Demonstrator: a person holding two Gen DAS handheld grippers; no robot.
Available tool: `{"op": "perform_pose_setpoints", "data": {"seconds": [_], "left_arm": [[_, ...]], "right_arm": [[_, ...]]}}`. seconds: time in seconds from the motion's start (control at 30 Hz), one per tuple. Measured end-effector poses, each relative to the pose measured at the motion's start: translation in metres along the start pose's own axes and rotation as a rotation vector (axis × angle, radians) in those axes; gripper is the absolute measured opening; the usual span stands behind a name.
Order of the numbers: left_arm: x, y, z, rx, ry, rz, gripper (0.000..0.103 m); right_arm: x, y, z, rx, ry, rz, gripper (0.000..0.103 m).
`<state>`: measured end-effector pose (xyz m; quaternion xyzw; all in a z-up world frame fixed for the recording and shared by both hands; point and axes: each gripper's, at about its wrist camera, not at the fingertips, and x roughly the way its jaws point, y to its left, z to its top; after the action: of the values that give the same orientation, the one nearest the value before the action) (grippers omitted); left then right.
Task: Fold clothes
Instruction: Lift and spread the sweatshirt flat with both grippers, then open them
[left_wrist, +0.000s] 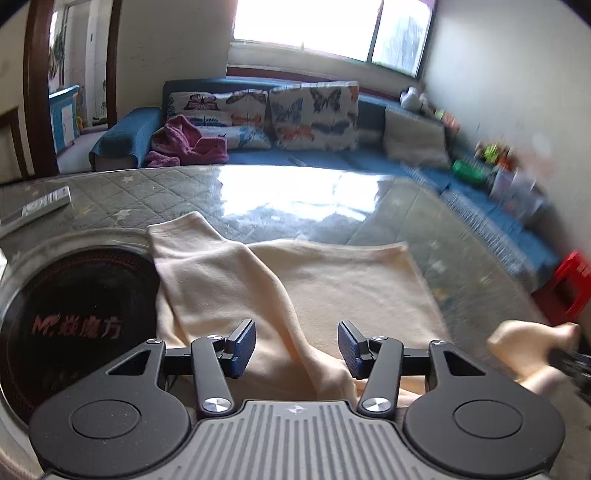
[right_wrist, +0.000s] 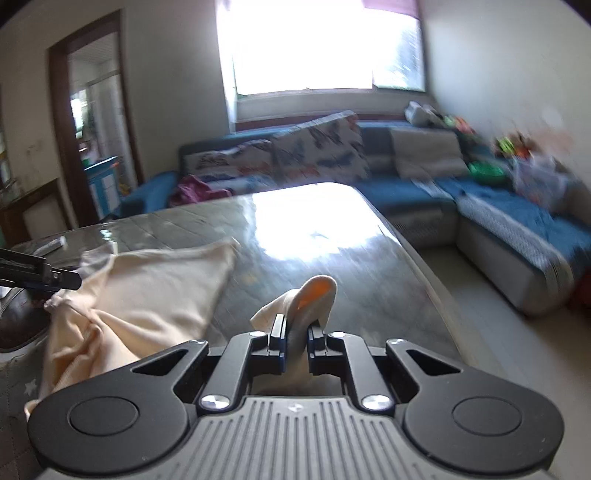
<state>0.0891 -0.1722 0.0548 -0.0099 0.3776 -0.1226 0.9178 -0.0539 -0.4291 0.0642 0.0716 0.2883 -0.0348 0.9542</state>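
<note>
A cream garment (left_wrist: 295, 280) lies spread on the glass-topped table (left_wrist: 288, 195), one sleeve folded over to the left. My left gripper (left_wrist: 297, 347) is open, hovering just above the garment's near part, with nothing between its fingers. My right gripper (right_wrist: 297, 332) is shut on a cream sleeve end (right_wrist: 310, 295) and holds it raised above the table to the right of the garment body (right_wrist: 147, 288). The sleeve and right gripper show blurred at the right edge of the left wrist view (left_wrist: 532, 350). The left gripper's finger (right_wrist: 37, 277) shows at the left of the right wrist view.
A round black induction cooktop (left_wrist: 74, 317) is set into the table at the left, partly under the garment. A remote control (left_wrist: 37, 206) lies at the far left. A blue corner sofa (right_wrist: 480, 206) with cushions stands beyond the table. A red stool (left_wrist: 569, 284) stands at the right.
</note>
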Motion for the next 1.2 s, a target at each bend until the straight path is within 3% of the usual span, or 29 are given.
{"op": "perform_pose_setpoints", "data": {"seconds": [0.03, 0.13, 0.23, 0.33, 0.37, 0.6, 0.67, 0.8, 0.9, 1.0, 1.07, 1.17, 1.2], "left_arm": [[0.007, -0.002, -0.002, 0.010, 0.018, 0.003, 0.034], [0.018, -0.001, -0.010, 0.023, 0.048, -0.001, 0.006], [0.005, 0.008, -0.018, 0.007, 0.023, -0.002, 0.003], [-0.022, 0.022, -0.026, -0.026, -0.023, 0.005, 0.003], [-0.033, 0.028, -0.029, -0.042, -0.038, 0.007, 0.003], [-0.103, 0.069, -0.067, -0.144, -0.114, 0.046, 0.002], [-0.114, 0.080, -0.084, -0.176, -0.102, 0.057, 0.003], [-0.124, 0.100, -0.117, -0.227, -0.045, 0.077, 0.003], [-0.127, 0.109, -0.134, -0.248, -0.012, 0.092, 0.003], [-0.132, 0.114, -0.142, -0.255, -0.004, 0.102, 0.005], [-0.135, 0.115, -0.143, -0.253, -0.006, 0.115, 0.011], [-0.139, 0.113, -0.141, -0.240, -0.023, 0.129, 0.026], [-0.140, 0.113, -0.141, -0.237, -0.029, 0.134, 0.038]], "right_arm": [[-0.001, -0.004, -0.004, 0.015, 0.010, -0.006, 0.010], [-0.003, -0.012, -0.015, 0.042, 0.028, -0.019, 0.016], [-0.004, -0.022, -0.021, 0.069, 0.039, -0.051, 0.029], [-0.006, -0.032, -0.028, 0.099, 0.048, -0.082, 0.040], [-0.006, -0.034, -0.029, 0.104, 0.052, -0.091, 0.048], [-0.010, -0.042, -0.039, 0.103, 0.052, -0.171, 0.056], [-0.013, -0.044, -0.040, 0.098, 0.041, -0.198, 0.065], [-0.027, -0.045, -0.040, 0.090, 0.010, -0.223, 0.069], [-0.035, -0.038, -0.038, 0.063, -0.013, -0.188, 0.083], [-0.036, -0.028, -0.036, 0.022, -0.018, -0.159, 0.085], [-0.028, -0.017, -0.032, -0.022, -0.002, -0.141, 0.092], [-0.011, -0.002, -0.032, -0.081, 0.024, -0.135, 0.094], [-0.006, 0.001, -0.032, -0.096, 0.032, -0.139, 0.097]]}}
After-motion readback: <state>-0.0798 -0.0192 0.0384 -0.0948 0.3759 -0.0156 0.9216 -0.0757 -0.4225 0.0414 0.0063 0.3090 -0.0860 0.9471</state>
